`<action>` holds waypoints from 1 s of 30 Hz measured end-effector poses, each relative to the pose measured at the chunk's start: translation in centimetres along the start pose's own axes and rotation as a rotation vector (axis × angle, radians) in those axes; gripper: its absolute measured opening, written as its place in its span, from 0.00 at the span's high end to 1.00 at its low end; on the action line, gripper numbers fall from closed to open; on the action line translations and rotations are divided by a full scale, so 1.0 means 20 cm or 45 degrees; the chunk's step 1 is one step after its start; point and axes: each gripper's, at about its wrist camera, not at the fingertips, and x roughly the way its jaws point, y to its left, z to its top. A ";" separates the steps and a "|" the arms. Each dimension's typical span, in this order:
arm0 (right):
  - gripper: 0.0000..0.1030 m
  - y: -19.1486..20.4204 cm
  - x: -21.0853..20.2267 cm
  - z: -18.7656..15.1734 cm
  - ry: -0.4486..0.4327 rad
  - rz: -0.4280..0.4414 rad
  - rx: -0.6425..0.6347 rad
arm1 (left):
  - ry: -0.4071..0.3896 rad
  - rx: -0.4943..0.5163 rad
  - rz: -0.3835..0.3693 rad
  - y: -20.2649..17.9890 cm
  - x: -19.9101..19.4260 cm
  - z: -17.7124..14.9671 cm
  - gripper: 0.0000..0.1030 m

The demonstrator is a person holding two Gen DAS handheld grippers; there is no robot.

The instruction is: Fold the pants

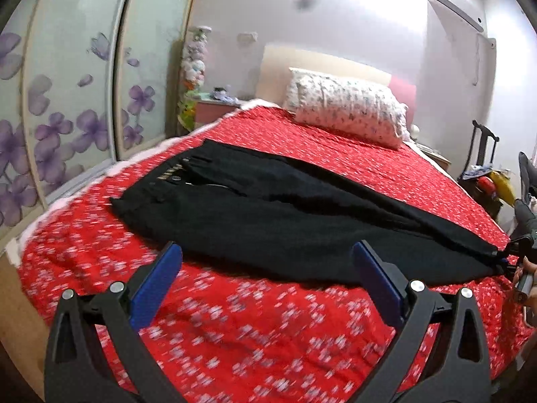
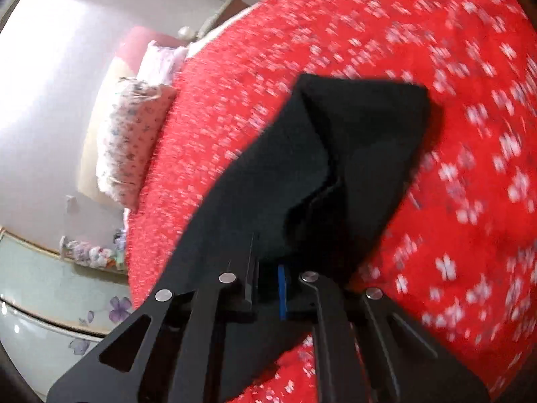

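Black pants (image 1: 285, 221) are laid out flat on the red floral bedspread (image 1: 235, 329), long axis running across the bed, roughly parallel to the foot edge. Waistband end points toward the wardrobe (image 1: 67, 100) side, button & belt loops visible up there, and the legs taper off toward the opposite side edge. Looks like one leg's lying on top of the other, but the fabric's so dark I can't really tell the layers apart.

Left gripper (image 1: 268, 282) is wide open w/ nothing in it, blue pads spread apart, hovering above the bedspread just near the pants' long edge, not touching afaict.

Right gripper (image 2: 268, 275) is clamped shut on the hem end of the pants (image 2: 335, 168), at the edge of the bed away from the wardrobe. From its own cam the cloth bunches up right at the fingers and fans out away from it, hem end lifted a bit off the bedspread (image 2: 453, 134).

Pillow (image 1: 345, 110) sits at the head end, well apart from the pants. Both views are kinda blurry.
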 end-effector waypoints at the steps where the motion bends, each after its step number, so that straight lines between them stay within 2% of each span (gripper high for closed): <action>1: 0.94 0.02 -0.04 0.03 -0.032 0.051 -0.024 | 0.015 0.004 -0.023 -0.01 0.03 0.01 0.02; 4: 0.94 0.08 -0.16 0.10 -0.151 0.187 -0.100 | 0.102 0.009 -0.135 -0.06 0.14 0.06 0.02; 6: 0.95 0.08 -0.23 0.11 -0.216 0.198 -0.145 | 0.142 0.015 -0.193 -0.08 0.21 0.09 0.02; 8: 0.95 0.02 -0.22 0.10 -0.221 0.111 -0.128 | 0.143 0.013 -0.190 -0.08 0.25 0.12 0.02; 10: 0.95 -0.11 -0.14 0.07 -0.168 0.008 -0.042 | 0.134 -0.026 -0.178 -0.04 0.30 0.16 0.02; 12: 0.95 -0.20 -0.08 0.04 -0.131 -0.032 0.019 | 0.129 -0.092 -0.173 0.01 0.38 0.24 0.02; 16: 0.95 -0.17 -0.06 -0.01 -0.227 -0.075 -0.112 | 0.069 -0.158 -0.158 0.04 0.54 0.43 0.02; 19: 0.95 -0.17 -0.04 -0.02 -0.254 -0.080 -0.156 | 0.099 -0.164 -0.109 0.02 0.79 0.61 0.02; 21: 0.95 -0.16 -0.03 -0.02 -0.253 -0.075 -0.179 | 0.194 -0.139 -0.048 -0.02 1.05 0.73 0.02; 25: 0.95 -0.17 -0.03 -0.02 -0.256 -0.068 -0.228 | 0.356 -0.139 0.105 -0.05 1.49 0.85 0.02; 28: 0.95 -0.14 0.00 -0.02 -0.255 -0.065 -0.254 | 0.500 -0.272 0.259 -0.01 1.81 0.87 0.02; 30: 0.95 -0.13 0.01 -0.02 -0.253 -0.063 -0.267 | 0.564 -0.370 0.304 0.01 1.93 0.87 0.03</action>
